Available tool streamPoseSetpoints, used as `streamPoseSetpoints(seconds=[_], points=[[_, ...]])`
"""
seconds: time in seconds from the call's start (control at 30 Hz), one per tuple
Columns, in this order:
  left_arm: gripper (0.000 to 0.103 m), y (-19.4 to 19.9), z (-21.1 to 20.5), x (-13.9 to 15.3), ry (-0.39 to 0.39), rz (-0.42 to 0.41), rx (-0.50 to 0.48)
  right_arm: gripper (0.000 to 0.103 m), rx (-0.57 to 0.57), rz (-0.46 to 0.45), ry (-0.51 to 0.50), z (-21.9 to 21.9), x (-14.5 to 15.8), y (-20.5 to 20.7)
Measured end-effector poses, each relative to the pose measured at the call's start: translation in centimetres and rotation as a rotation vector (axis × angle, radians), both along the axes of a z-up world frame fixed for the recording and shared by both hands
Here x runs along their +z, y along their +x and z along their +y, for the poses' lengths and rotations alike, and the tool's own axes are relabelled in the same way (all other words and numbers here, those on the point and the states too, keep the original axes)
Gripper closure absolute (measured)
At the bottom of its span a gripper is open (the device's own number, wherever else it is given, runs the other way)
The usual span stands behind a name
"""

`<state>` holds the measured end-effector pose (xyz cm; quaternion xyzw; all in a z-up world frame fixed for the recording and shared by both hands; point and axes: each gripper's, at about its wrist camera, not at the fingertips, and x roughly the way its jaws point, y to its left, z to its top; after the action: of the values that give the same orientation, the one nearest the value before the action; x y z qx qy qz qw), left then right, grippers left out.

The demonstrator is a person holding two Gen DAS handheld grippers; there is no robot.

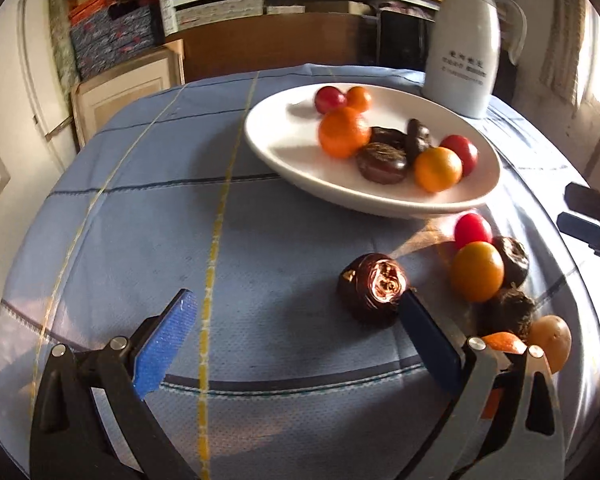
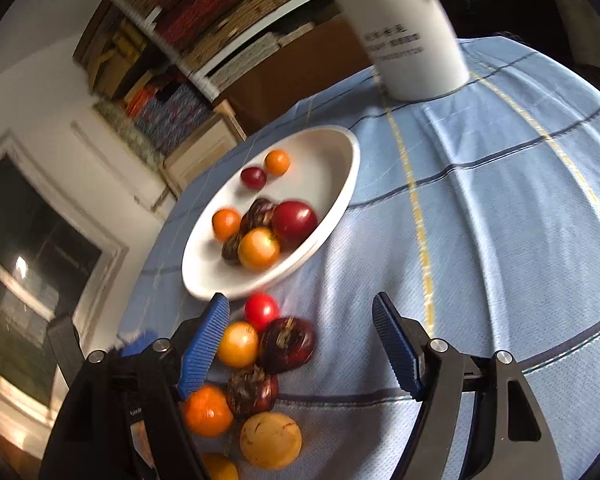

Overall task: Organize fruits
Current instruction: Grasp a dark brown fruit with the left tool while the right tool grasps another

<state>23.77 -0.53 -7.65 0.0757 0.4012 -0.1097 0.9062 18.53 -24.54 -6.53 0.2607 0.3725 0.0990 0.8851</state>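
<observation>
Left and right wrist views of a worktop [image 1: 260, 240] covered by a pale blue checked cloth with yellow and dark stripes.

A shallow white oval ceramic plate [image 1: 284, 148] lies toward the far side of the worktop and holds small orange citrus fruits, red round fruits and dark brown glossy fruits. A tall white insulated jug [image 1: 466, 52] with printed lettering stands just behind the plate.

The left gripper [image 1: 296, 304], with blue ribbed pads on black fingers, has its jaws spread wide and grips nothing. A dark brown fruit with a sunlit, coppery top [image 1: 374, 294] lies on the cloth just inside its right-hand finger [image 1: 424, 340]; whether the two touch cannot be told.

The right gripper [image 2: 302, 340] also has its jaws apart and empty. A loose cluster of fruit lies on the cloth near its left-hand finger [image 2: 204, 344], in front of the plate: a red round fruit [image 2: 261, 311], a yellow-orange fruit [image 2: 238, 345], two dark brown fruits [image 2: 287, 345], an orange citrus fruit [image 2: 208, 411] and a larger yellow fruit [image 2: 271, 440]. Part of the cluster lies between the fingers, untouched by the pads.
</observation>
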Motion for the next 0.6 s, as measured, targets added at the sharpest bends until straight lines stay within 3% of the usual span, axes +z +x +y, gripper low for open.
streamPoseSetpoints(seconds=[0.03,0.1,0.2,0.47,0.6], points=[[0.004,0.0,-0.2,-0.1,0.000,0.005,-0.010,0.030,0.014,0.005,-0.010,0.4,-0.1,0.1],[0.004,0.2,-0.4,-0.4,-0.015,0.027,-0.027,0.045,0.040,0.022,-0.031,0.9,-0.4,0.4],[0.004,0.4,-0.4,-0.7,-0.041,0.056,-0.035,0.058,0.059,0.042,-0.072,1.6,-0.7,0.5],[0.005,0.2,-1.3,-0.8,-0.036,0.056,-0.059,0.058,0.107,0.042,-0.275,4.5,-1.1,0.3],[0.005,0.7,-1.1,-1.0,-0.052,0.077,-0.052,0.058,0.132,0.029,-0.311,5.6,-1.4,0.5]])
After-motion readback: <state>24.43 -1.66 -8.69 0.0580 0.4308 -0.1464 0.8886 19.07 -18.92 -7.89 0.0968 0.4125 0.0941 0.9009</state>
